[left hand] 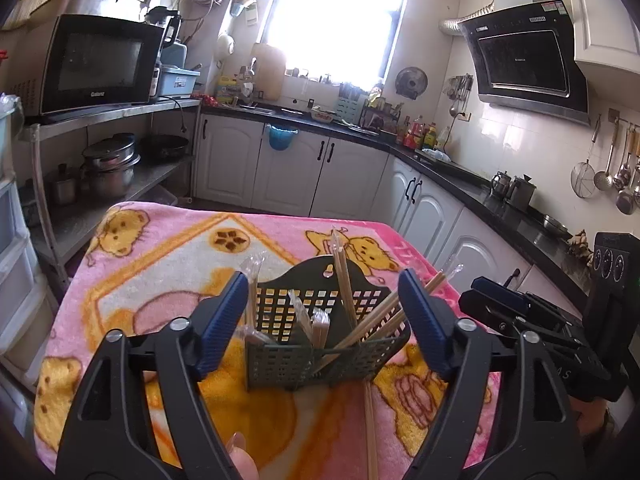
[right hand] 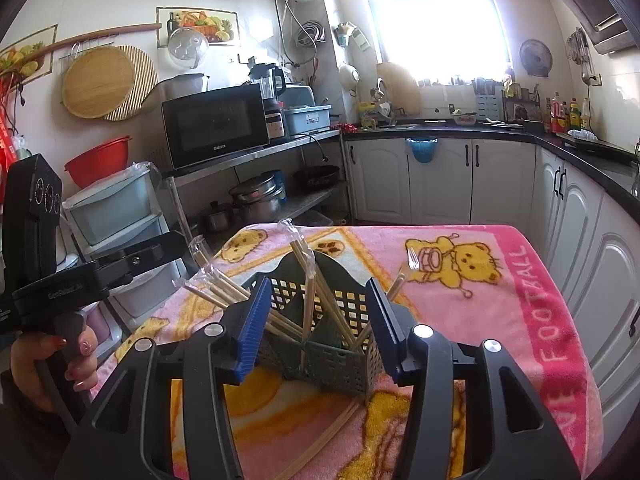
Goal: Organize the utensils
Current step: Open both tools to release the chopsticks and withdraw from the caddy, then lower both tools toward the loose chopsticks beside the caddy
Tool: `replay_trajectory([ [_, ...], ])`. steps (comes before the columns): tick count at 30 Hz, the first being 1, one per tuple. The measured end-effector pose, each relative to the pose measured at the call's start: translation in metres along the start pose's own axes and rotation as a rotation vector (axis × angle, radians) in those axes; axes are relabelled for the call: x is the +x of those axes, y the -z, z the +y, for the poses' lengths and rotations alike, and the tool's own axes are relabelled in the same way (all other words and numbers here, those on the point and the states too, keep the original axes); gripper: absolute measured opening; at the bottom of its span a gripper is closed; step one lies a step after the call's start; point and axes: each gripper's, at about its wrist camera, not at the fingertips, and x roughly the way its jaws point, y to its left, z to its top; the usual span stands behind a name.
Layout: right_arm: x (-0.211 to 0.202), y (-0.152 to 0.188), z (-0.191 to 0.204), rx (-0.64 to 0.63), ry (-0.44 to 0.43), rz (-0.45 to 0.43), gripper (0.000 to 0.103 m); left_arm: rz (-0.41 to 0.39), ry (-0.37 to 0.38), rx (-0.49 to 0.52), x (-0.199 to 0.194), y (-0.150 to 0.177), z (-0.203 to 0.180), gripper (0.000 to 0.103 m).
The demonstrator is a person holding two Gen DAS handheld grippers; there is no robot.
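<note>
A grey perforated utensil basket (left hand: 280, 360) (right hand: 336, 364) stands on a pink bear-print blanket (left hand: 160, 272) (right hand: 480, 312). Several plastic-wrapped wooden chopsticks (left hand: 344, 276) (right hand: 308, 280) lean in its compartments. One loose pair of chopsticks (left hand: 370, 432) (right hand: 324, 436) lies on the blanket in front of the basket. My left gripper (left hand: 324, 320) is open just short of the basket, its blue pads (left hand: 224, 320) wide apart with nothing pressed between them. My right gripper (right hand: 318, 328) is also open, close to the basket's front. The right gripper's body (left hand: 520, 312) shows at the right of the left wrist view.
The blanket-covered table drops off at its far edge. Beyond stand white cabinets (left hand: 288, 168) under a black counter (left hand: 472, 176). A metal shelf with a microwave (left hand: 96, 64) and pots (left hand: 112, 164) is at the left. A hand (right hand: 60, 360) grips the left tool beside plastic drawers (right hand: 116, 208).
</note>
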Motion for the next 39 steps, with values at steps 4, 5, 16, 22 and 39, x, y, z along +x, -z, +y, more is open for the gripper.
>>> replay_trajectory([
  [4, -0.003, 0.002, 0.000, 0.001, -0.002, 0.001, 0.054, -0.006, -0.006, 0.008, -0.006, 0.005, -0.001, 0.078],
  [5, -0.004, 0.003, 0.001, -0.001, -0.001, -0.001, 0.055, -0.006, -0.006, 0.008, -0.007, 0.006, -0.001, 0.080],
  [16, -0.013, 0.011, 0.004, -0.007, 0.019, -0.005, 0.071, 0.005, -0.011, 0.000, -0.014, 0.017, 0.004, 0.092],
  [22, -0.020, 0.018, 0.006, -0.021, 0.035, 0.002, 0.076, 0.022, -0.010, -0.008, -0.016, 0.026, 0.006, 0.092],
  [39, -0.029, 0.050, -0.004, -0.001, 0.073, 0.076, 0.079, 0.095, 0.004, -0.011, -0.003, 0.051, -0.002, 0.092],
])
